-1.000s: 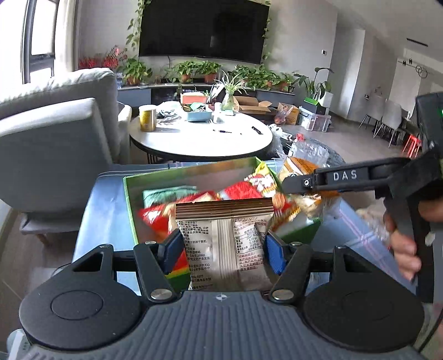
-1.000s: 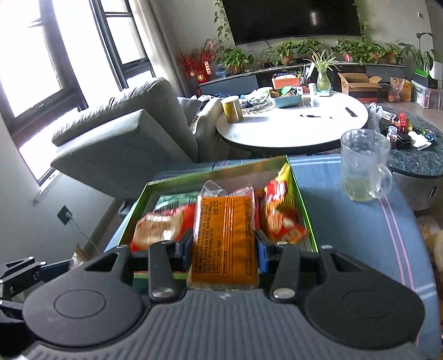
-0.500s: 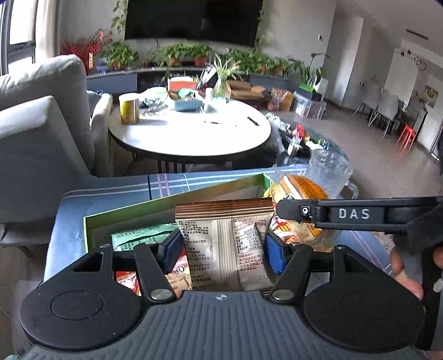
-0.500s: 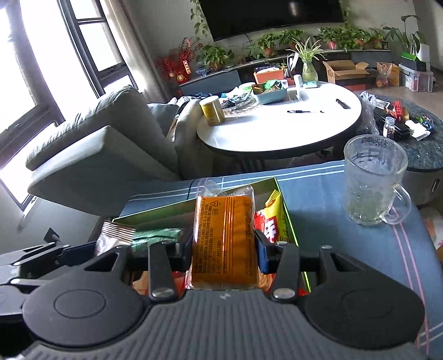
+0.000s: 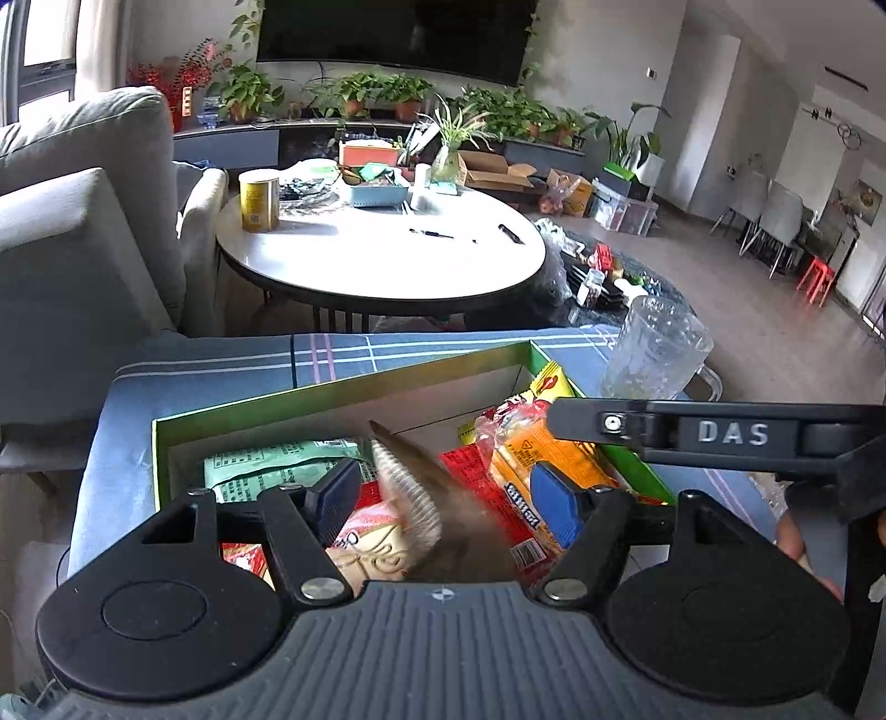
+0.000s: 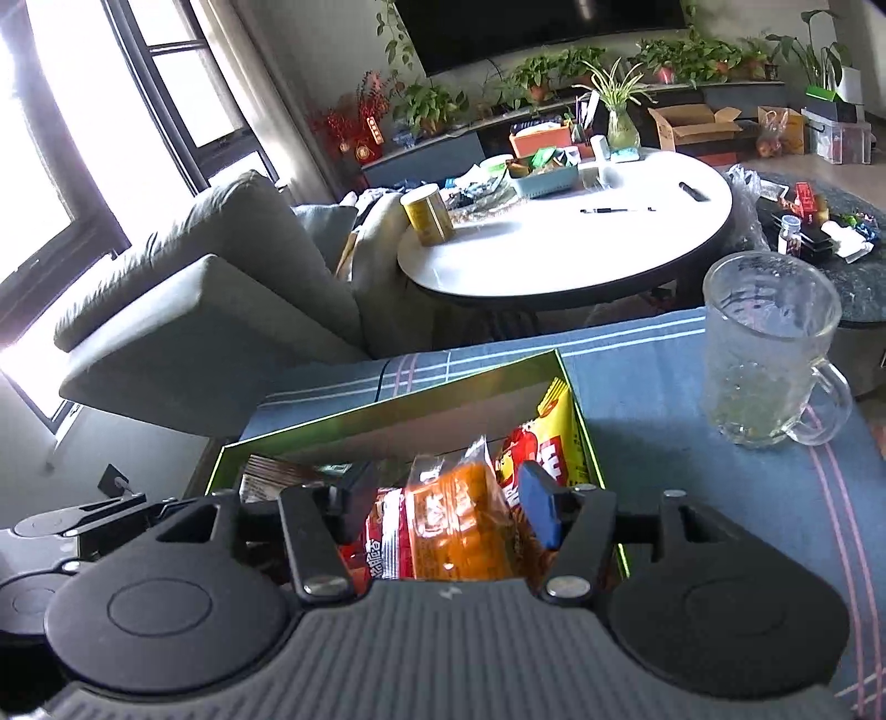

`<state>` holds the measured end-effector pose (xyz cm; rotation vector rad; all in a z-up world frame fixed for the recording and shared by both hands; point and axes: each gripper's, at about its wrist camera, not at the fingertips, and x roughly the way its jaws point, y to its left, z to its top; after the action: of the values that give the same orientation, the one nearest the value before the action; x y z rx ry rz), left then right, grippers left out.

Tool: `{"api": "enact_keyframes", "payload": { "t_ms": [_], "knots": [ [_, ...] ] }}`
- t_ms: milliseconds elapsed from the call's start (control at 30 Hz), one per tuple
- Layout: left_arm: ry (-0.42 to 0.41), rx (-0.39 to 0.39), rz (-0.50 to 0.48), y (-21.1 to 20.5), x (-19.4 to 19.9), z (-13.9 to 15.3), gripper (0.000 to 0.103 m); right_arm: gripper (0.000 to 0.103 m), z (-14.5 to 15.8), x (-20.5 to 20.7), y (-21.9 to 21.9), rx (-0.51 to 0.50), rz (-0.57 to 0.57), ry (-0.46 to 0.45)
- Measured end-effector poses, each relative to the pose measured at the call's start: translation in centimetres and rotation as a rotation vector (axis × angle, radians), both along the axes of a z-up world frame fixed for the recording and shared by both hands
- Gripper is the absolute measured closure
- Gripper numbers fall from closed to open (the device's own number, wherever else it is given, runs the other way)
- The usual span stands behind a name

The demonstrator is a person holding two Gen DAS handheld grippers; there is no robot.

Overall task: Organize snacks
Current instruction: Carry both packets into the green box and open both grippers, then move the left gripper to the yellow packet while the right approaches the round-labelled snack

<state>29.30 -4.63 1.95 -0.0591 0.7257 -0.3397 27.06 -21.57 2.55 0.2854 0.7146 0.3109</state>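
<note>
Ahead of me: white round table (image 5: 382, 255), grey sofa (image 6: 205, 310) to its left by a bright window (image 6: 50, 138). Dark TV (image 5: 393, 33) on pale wall, plants (image 5: 387, 91) beneath.

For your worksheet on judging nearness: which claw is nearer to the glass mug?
Right. The right claw hangs over the box's mug-side end; the glass mug stands just beyond. The left claw works nearer the box's far end.

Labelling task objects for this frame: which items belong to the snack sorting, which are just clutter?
Job:
- green open cardboard box
- brown-edged snack packet, blurred, dropping between the left gripper's just-opened jaws
- orange snack packet, loose between the right gripper's just-opened jaws
- yellow-and-red snack bag
- green snack packet

Clutter:
- clear glass mug
- round white table
- yellow tin
</note>
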Motion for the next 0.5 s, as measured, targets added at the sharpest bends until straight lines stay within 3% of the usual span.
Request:
{"api": "enact_keyframes", "payload": {
  "t_ms": [133, 233, 500],
  "knots": [
    [-0.018, -0.003, 0.02, 0.5, -1.4, 0.7, 0.037, 0.037, 0.9, -1.2, -0.5, 0.016, -0.002, -0.016],
    [-0.045, -0.002, 0.026, 0.9, -3.0, 1.0, 0.03, 0.032, 1.4, -2.4, -0.9, 0.013, 0.001, -0.032],
    [-0.083, -0.005, 0.023, 1.5, -7.7, 2.2, 0.029, 0.027, 1.8, -5.9, -1.8, 0.032, -0.006, -0.031]
  ]
}}
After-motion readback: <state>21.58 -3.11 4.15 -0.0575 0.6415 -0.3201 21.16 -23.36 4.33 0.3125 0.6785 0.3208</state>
